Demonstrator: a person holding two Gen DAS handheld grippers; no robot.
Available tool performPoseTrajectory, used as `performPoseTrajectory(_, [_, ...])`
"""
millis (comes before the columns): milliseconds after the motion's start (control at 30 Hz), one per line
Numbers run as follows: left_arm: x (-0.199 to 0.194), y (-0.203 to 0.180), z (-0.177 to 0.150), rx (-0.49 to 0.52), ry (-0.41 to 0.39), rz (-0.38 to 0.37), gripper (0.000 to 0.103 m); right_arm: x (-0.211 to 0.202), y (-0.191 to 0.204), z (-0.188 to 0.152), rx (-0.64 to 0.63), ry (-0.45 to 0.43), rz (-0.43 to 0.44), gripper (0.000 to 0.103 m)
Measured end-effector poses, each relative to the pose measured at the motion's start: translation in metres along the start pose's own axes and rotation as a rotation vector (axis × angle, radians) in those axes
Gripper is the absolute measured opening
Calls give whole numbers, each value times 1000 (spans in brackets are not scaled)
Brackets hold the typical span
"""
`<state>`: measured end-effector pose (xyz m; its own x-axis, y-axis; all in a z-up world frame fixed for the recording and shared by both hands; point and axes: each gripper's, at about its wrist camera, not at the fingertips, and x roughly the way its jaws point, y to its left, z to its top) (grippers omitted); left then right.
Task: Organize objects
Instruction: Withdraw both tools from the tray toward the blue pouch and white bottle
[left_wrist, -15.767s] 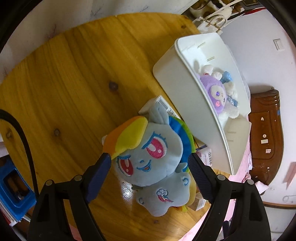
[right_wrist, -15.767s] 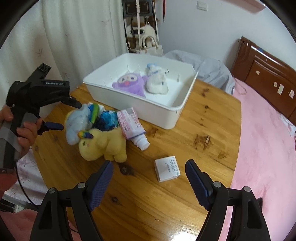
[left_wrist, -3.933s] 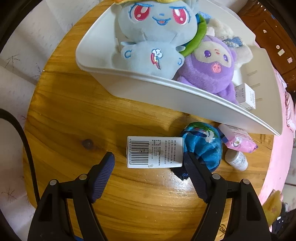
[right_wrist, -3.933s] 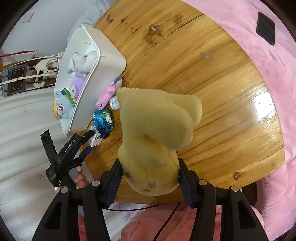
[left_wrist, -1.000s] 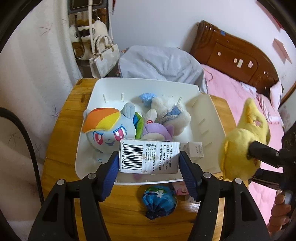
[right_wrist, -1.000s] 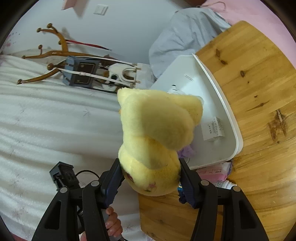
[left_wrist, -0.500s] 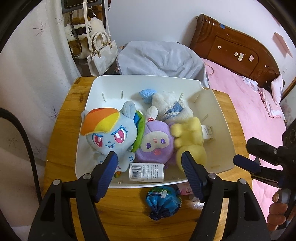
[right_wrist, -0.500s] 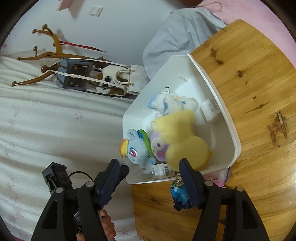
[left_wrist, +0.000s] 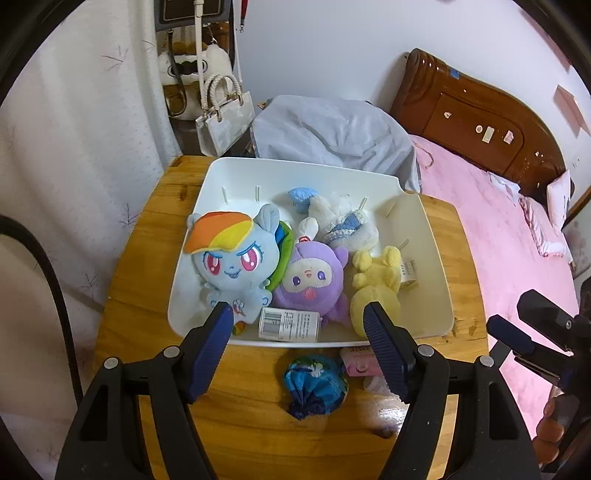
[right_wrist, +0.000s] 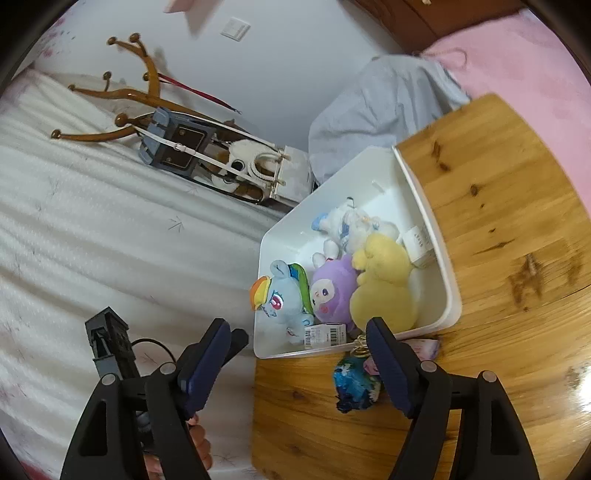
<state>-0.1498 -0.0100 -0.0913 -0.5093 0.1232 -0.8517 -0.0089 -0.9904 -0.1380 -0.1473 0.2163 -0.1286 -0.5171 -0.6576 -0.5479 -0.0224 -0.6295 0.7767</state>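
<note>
This is a bedroom with a pink bed (left_wrist: 509, 206), a white curtain and a round wooden table (left_wrist: 147, 229) in the middle. A white bin (left_wrist: 441, 280) sits on the table, and it is getting full. Inside it lie a blue pony toy (left_wrist: 232, 258), a purple toy (left_wrist: 314, 277), a white toy (left_wrist: 343, 225), a yellow toy (left_wrist: 375, 280), a box with a barcode (left_wrist: 289, 324) near the front wall and a small white box (left_wrist: 409, 272) at the side. Three things are not put away yet. A blue pouch (left_wrist: 314, 380), a pink pack (left_wrist: 356, 363) and a small white bottle (left_wrist: 376, 386) lie on the table just in front of the bin. The left gripper (left_wrist: 297, 347) hangs above the front edge of the bin with its jaws spread and nothing in them. The right gripper (right_wrist: 297, 363) is up in the air too, its jaws are opening wider, and nothing is between them. So the putting-in step looks done for the barcode box and the yellow toy, and both grippers are free. Next, I think one gripper needs to go down to the blue pouch, close on it gently because it is soft, lift it over the bin wall and drop it in a free spot
</note>
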Motion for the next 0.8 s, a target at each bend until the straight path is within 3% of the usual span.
performPoseTrajectory(67, [-7, -1, -3, -4, -9, 8, 76, -6, 4, -3, -24, -9, -13, 82])
performPoseTrajectory(300, [-23, -7, -14, -5, -30, 40, 76, -28, 22, -20, -174, -48, -92, 83])
performPoseTrajectory(800, [-19, 4, -48, -126, 30, 101, 76, -34, 37, -76, -548, -127, -302, 83])
